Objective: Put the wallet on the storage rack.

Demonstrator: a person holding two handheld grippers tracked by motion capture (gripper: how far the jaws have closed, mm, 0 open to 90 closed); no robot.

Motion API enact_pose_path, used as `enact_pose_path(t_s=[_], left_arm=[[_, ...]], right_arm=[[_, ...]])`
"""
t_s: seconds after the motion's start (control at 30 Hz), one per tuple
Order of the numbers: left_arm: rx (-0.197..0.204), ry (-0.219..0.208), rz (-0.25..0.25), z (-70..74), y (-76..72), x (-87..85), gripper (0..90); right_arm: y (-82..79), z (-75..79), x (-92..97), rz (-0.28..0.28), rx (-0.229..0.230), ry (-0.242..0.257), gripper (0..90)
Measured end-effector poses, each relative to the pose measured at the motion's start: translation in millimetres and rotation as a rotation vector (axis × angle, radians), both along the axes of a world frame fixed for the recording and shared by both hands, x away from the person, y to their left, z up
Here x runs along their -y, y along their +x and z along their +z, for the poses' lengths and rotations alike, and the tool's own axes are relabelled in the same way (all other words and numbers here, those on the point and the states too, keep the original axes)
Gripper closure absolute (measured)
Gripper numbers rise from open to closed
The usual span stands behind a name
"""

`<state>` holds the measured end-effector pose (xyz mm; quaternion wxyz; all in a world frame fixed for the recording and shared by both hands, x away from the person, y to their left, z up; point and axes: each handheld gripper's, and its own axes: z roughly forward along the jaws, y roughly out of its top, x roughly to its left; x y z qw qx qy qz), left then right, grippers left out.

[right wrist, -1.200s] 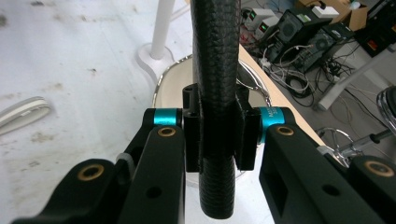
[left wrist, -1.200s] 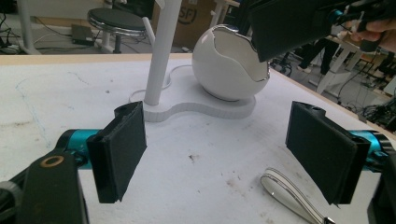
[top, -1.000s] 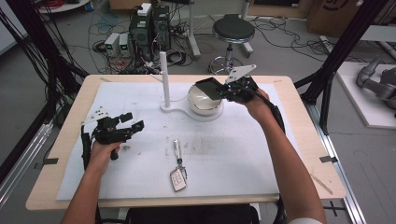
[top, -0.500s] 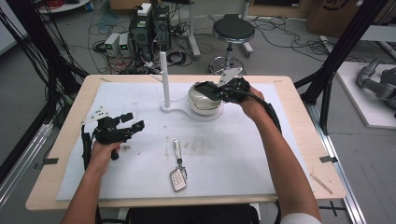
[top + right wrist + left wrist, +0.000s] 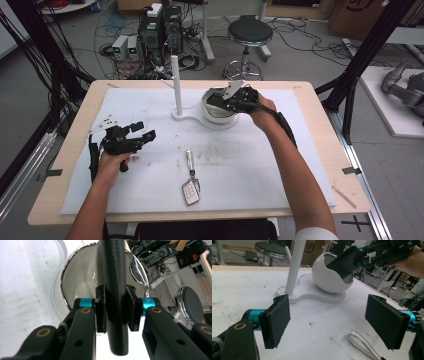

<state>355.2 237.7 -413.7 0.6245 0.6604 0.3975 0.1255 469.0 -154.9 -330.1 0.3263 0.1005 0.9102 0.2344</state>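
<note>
From above, your right gripper [image 5: 218, 100] holds a black flat case [image 5: 214, 98] over the white bowl [image 5: 220, 116] beside the white post [image 5: 175, 85]; your left gripper [image 5: 141, 136] hovers near a key fob [image 5: 190, 192]. Left gripper view: jaws spread wide above the white mat [image 5: 242, 290]. Right gripper view: jaws pinch the case at the bowl's mouth.

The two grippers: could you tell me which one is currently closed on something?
The right gripper, over the white bowl, has its jaws clamped on a black carbon-pattern piece. The left gripper is open, holding nothing.
</note>
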Motion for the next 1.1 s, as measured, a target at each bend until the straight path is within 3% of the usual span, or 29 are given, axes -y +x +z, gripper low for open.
enact_pose_path(t_s=[0.1,0.13,0.3,0.43,0.47,0.53,0.57,0.67,0.9,0.93,1.0,1.1], left_arm=[[0.0,-0.002,-0.001,0.0,-0.1,-0.1,20.2],[0.001,0.0,-0.001,0.1,-0.3,-0.4,20.3],[0.0,-0.003,0.004,-0.1,-0.5,-1.5,20.2],[0.002,-0.003,0.003,0.2,-0.7,-1.6,20.2],[0.002,-0.003,0.004,0.1,-0.7,-1.4,20.3],[0.0,-0.004,0.004,0.0,-0.7,-1.2,20.4],[-0.001,0.0,0.004,0.1,-0.7,-1.2,20.4],[-0.002,0.003,0.003,0.0,-0.7,-0.7,20.4],[-0.003,0.007,0.002,0.1,-0.9,-0.1,20.4],[-0.003,0.005,0.003,0.0,-0.9,0.0,20.4],[-0.002,0.005,0.003,-0.3,-1.0,-0.3,20.4],[-0.003,0.005,0.003,-0.6,-1.6,-0.1,20.4]], right_arm=[[0.6,-4.9,-7.9,0.007,0.015,-0.016,72.6],[0.2,-6.3,-10.1,0.011,0.0,-0.016,72.6],[-2.1,-8.0,-13.0,0.021,0.001,-0.014,63.9],[-2.3,-3.8,-4.2,0.021,-0.011,0.038,60.2],[-3.2,-0.7,0.8,0.025,-0.041,0.071,60.7],[-3.9,0.5,2.7,0.032,-0.051,0.079,62.4],[-7.5,2.5,5.9,0.044,-0.054,0.095,71.9],[-10.2,0.1,6.9,0.053,-0.061,0.089,77.4],[-9.5,-5.7,3.6,0.044,-0.056,0.125,77.6],[-10.1,-6.6,3.9,0.024,-0.056,0.141,69.3],[-11.1,-6.9,5.4,0.011,-0.058,0.152,65.9],[-14.2,-4.9,15.7,-0.031,-0.092,0.207,52.0]])
